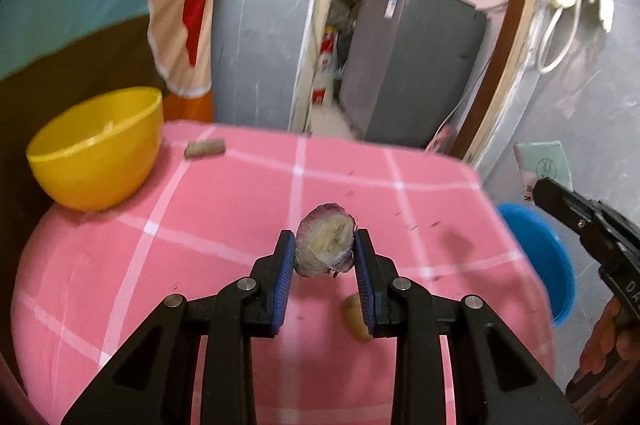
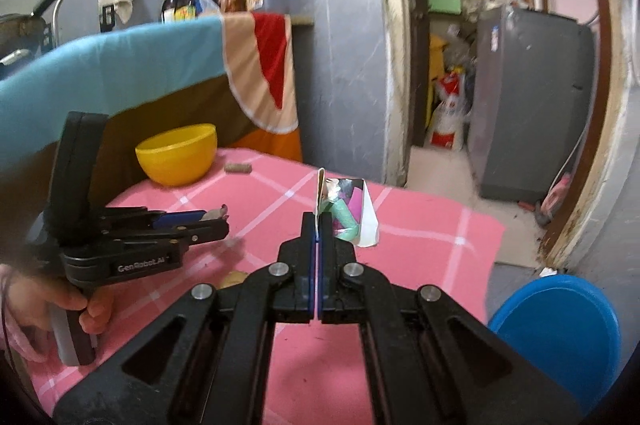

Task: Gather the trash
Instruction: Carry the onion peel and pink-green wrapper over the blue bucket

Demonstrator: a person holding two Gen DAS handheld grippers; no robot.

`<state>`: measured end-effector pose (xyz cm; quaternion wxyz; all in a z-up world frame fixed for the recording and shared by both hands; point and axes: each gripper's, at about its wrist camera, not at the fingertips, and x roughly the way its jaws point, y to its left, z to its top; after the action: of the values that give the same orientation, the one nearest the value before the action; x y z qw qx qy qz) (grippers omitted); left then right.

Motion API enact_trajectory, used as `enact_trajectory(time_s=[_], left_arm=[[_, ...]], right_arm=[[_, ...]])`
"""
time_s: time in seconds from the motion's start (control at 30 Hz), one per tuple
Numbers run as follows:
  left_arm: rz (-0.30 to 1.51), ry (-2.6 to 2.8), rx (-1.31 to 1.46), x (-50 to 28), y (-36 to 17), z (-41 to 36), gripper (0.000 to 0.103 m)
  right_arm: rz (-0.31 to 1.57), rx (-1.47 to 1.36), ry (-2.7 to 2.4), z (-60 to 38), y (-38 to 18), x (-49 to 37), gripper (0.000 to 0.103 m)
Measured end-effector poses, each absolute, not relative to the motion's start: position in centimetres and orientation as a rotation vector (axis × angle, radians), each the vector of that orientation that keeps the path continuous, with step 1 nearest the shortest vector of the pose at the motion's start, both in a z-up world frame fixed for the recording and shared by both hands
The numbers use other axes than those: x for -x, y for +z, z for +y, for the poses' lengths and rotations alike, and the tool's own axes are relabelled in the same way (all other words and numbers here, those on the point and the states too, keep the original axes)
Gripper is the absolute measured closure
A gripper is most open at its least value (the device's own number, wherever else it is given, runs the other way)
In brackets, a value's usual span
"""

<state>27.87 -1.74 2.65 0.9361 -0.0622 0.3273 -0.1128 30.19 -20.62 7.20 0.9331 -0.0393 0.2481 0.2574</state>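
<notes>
The onion-skin scrap (image 1: 325, 241) is pinched flat-side on between the left gripper (image 1: 325, 257) fingers above the pink counter (image 1: 200, 225); it looks light, brittle and crumbly. The right gripper (image 2: 320, 221) is fully closed on a thin, floppy wrapper (image 2: 348, 211), edge-gripped. A blue bin (image 2: 560, 337) waits near right.

blue tub (image 2: 560, 329): edge-cut | beige scrap (image 1: 354, 321): half-hidden, unidentifiable | shelf items: blurred

The pink checked table (image 1: 224, 225) carries a yellow bowl (image 1: 98, 149), a cork (image 1: 205, 147) and a small brownish scrap (image 1: 354, 319).
</notes>
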Motion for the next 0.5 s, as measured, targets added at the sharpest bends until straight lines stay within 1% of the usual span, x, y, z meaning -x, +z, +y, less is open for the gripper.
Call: enact_trajectory(time_s=[0.33, 0.5], left_arm=[[0.412, -0.344, 0.103, -25.2, 8.5, -7.4, 0.078], [0.330, -0.423, 0.093, -24.7, 10.5, -11.2, 0.078]], right_arm=[[0.299, 0.049, 0.378, -25.8, 10.9, -26.3, 0.095], [0.220, 0.040, 0.287, -28.9, 12.4, -24.9, 0.095]])
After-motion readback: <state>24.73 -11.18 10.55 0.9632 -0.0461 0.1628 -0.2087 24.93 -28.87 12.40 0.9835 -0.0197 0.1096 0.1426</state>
